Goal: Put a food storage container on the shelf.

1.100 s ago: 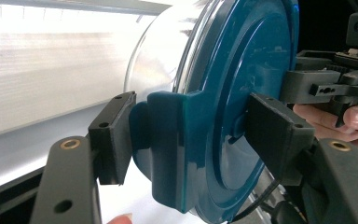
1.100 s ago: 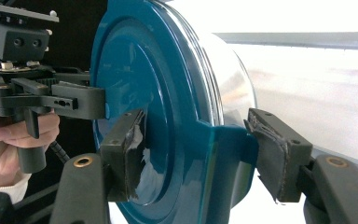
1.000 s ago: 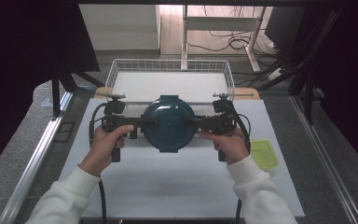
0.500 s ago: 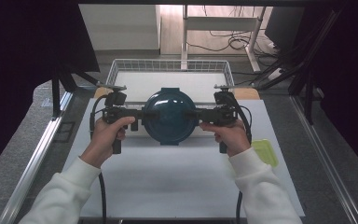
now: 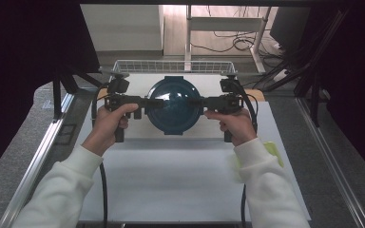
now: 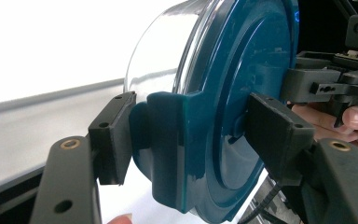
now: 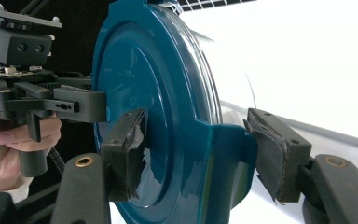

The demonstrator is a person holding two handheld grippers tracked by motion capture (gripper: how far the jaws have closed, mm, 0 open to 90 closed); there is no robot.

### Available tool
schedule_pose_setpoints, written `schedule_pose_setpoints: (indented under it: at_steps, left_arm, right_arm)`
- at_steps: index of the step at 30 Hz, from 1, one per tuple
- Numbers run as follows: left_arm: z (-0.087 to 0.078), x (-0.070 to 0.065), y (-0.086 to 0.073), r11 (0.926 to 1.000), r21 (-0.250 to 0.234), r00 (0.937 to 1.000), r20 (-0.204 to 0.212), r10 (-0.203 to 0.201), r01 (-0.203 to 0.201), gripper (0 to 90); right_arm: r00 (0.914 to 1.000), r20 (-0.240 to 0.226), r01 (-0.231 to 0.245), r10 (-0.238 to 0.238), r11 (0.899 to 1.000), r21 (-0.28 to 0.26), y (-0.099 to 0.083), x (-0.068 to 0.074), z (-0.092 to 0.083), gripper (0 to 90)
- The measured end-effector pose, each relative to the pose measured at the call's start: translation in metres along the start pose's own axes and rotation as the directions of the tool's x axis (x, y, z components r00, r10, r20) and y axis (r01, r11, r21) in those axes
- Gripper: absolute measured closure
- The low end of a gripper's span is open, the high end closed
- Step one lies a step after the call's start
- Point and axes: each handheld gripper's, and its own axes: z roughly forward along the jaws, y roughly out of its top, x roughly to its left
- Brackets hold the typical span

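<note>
A round container with a dark teal lid hangs above the white table, held from both sides. My left gripper clamps its left latch tab and my right gripper clamps its right one. In the left gripper view the pads press on the teal latch, and the clear body stands behind the lid. In the right gripper view the worn pads squeeze the opposite latch the same way. The lid faces the camera there, with the other gripper behind it.
A wire basket stands at the table's far edge just beyond the container. A yellow-green cloth lies by the person's right sleeve. The white mat spreads toward the near edge. Metal rails run along both table sides.
Both hands have carried the container up and away from the person, toward the wire basket. The grip on each latch looks unchanged.
</note>
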Motion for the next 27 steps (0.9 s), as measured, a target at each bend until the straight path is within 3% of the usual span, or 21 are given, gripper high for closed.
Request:
schedule_pose_setpoints:
  at_steps: [27]
  left_arm:
    - [0.008, -0.004, 0.057, 0.9999, -0.004, 0.9999, -0.006, 0.011, -0.011, 35.4]
  right_arm:
    - [0.9997, -0.003, -0.024, 0.024, 0.999, -0.043, 0.051, -0.014, -0.004, 38.9]
